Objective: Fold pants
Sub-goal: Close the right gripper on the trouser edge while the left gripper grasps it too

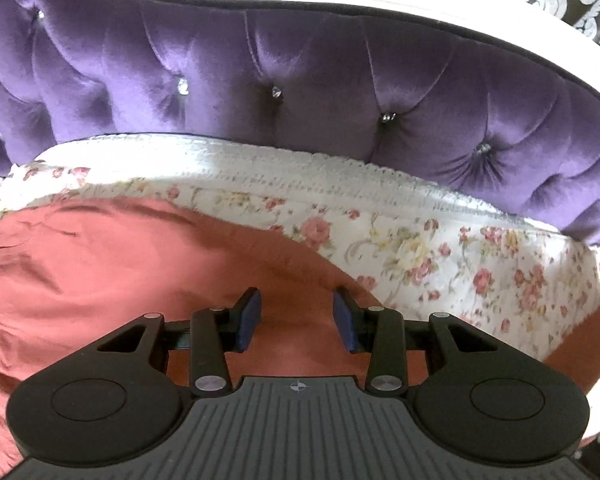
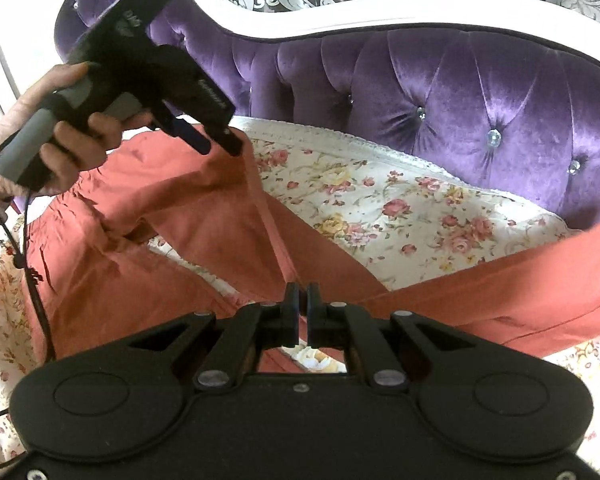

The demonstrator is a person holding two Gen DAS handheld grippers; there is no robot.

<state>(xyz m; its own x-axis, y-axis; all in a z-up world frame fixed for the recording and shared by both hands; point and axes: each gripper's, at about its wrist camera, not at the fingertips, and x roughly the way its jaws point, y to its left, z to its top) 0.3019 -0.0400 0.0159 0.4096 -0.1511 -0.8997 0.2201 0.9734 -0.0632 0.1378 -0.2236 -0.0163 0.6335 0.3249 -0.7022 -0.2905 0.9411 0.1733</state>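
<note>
Saw, far left in the right wrist view, a hand (image 2: 72,136) wrapped round the handle of the left gripper (image 2: 218,144), with a black cable (image 2: 28,240) hanging beneath. Found that gripper angled down over the rust-red pants (image 2: 204,220), jaws well apart and nothing pinched between the blue pads. Traced the pants across the floral bedspread (image 2: 400,208), from the left side along a raised crease to the centre. Found the right gripper (image 2: 303,292) there, jaws pressed together and clamped on that fold of the pants. Noted one leg stretching off right, and behind it the purple tufted headboard (image 2: 480,92).
</note>
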